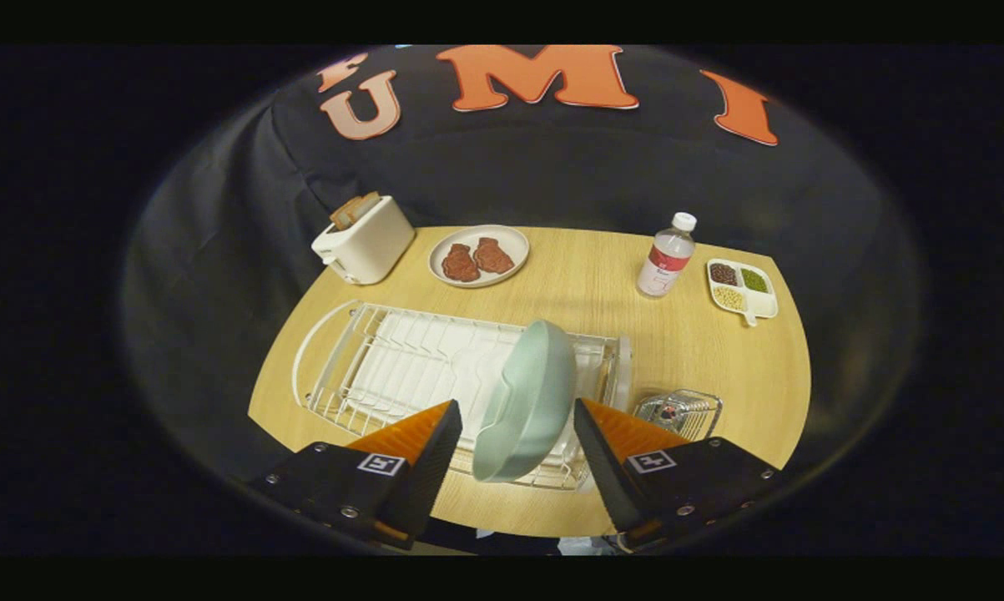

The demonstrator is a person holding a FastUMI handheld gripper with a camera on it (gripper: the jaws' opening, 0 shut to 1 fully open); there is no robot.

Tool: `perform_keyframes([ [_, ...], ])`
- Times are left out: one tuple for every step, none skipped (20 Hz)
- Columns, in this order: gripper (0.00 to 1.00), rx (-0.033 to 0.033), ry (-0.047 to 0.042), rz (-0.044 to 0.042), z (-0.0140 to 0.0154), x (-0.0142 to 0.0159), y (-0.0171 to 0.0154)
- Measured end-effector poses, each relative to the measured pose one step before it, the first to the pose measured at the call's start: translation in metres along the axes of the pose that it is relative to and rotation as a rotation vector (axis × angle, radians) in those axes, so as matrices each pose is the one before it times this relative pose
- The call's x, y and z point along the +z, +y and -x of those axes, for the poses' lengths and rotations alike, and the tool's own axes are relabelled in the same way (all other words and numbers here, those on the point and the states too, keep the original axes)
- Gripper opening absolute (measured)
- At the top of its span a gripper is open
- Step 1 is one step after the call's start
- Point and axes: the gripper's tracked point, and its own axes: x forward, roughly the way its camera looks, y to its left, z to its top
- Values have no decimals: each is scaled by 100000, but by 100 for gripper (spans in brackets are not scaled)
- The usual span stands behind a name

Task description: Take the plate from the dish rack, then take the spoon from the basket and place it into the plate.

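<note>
A pale green plate (528, 399) stands on edge in the white wire dish rack (401, 367), near the rack's right end. My gripper (518, 411) is open, hovering above the plate with one finger on each side of its rim and not touching it. A small wire basket (681, 413) sits on the table right of the rack, partly behind my right finger; something dark lies inside it, and I cannot make out the spoon.
On the round wooden table (602, 284) beyond the rack stand a white toaster (364, 238) with bread, a plate with two brown patties (478, 255), a water bottle (667, 257) and a divided tray of beans (742, 288).
</note>
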Motion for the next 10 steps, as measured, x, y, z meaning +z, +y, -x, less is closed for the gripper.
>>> perform_keyframes([
  [80, -1771, 1741, 177, -638, -166, 25],
  [76, -1555, 2208, -483, -497, -230, 187],
  [74, -541, 1964, -762, -454, -80, 397],
  [72, -55, 1969, -389, -417, -177, 533],
  [70, -579, 1664, 380, -299, -108, 395],
  [69, -1490, 563, 1106, -404, -86, 164],
  [68, -753, 1202, 614, -364, -6, 455],
  [64, -573, 1875, -426, -89, -178, 530],
  [62, -482, 1801, -1065, -236, -103, 437],
  [55, -2310, 1250, -350, -146, -84, -58],
])
